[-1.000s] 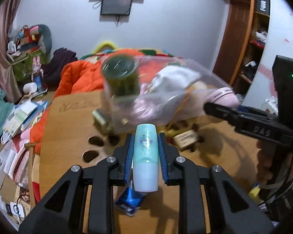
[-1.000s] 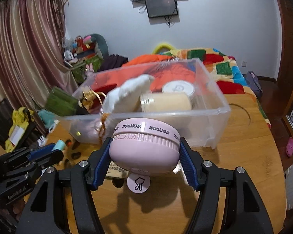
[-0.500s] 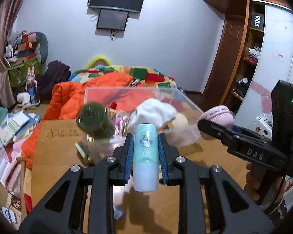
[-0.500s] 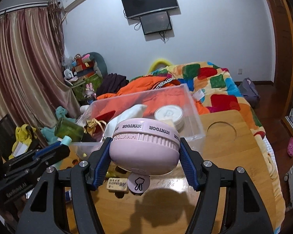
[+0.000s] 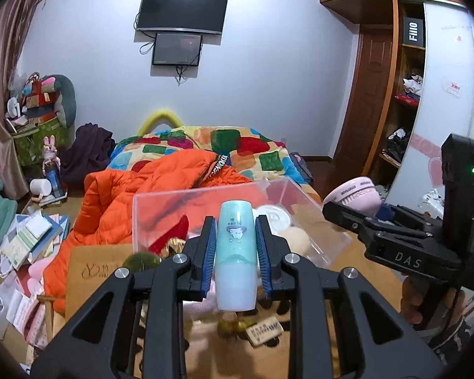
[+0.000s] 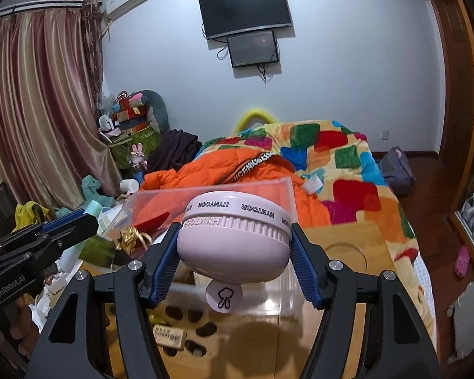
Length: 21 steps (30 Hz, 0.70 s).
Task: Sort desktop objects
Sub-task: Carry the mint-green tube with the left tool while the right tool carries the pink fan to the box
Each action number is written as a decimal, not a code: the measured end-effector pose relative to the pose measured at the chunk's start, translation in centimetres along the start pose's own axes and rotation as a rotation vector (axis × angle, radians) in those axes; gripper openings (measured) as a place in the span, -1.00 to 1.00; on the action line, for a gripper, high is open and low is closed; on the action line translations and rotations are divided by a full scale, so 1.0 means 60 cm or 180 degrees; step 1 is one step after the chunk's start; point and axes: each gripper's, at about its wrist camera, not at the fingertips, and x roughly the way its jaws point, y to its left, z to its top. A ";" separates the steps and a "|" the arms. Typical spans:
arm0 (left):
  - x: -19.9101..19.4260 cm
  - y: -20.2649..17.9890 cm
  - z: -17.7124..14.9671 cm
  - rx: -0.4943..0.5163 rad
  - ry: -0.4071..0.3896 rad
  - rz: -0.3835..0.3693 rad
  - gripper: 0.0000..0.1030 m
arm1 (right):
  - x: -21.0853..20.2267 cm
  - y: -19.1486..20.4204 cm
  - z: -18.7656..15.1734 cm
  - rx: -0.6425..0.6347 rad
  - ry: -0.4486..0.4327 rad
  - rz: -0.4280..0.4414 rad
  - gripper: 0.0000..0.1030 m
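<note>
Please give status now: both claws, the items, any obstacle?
Left claw shut on pale teal plastic bottle. Right claw shut on round pink plastic fan. Clear plastic storage box ahead, open, partly filled. No obstacle seen.

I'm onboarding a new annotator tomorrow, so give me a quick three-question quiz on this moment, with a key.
1. True or false: the left gripper is shut on a teal bottle.
2. Multiple choice: what does the right gripper hold? A) a wooden stamp B) a pink round HYNTOOR device C) a green jar
3. Fill in: behind both grippers on the wooden table stands a clear plastic ____ already holding several items.

Key: 1 true. 2 B, the pink round device is clamped between the blue pads. 3 bin.
</note>
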 end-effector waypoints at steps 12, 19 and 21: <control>0.068 0.022 0.006 -0.0042 0.0103 0.0293 -0.53 | 0.080 -0.015 0.039 -0.0104 0.0107 0.0008 0.20; 0.106 0.016 -0.004 0.0115 0.0238 0.0489 -0.53 | 0.130 -0.011 0.029 -0.0165 0.0269 0.0017 0.20; 0.112 0.013 -0.004 0.0151 0.0245 0.0502 -0.53 | 0.140 -0.009 0.024 -0.0197 0.0292 -0.0001 0.20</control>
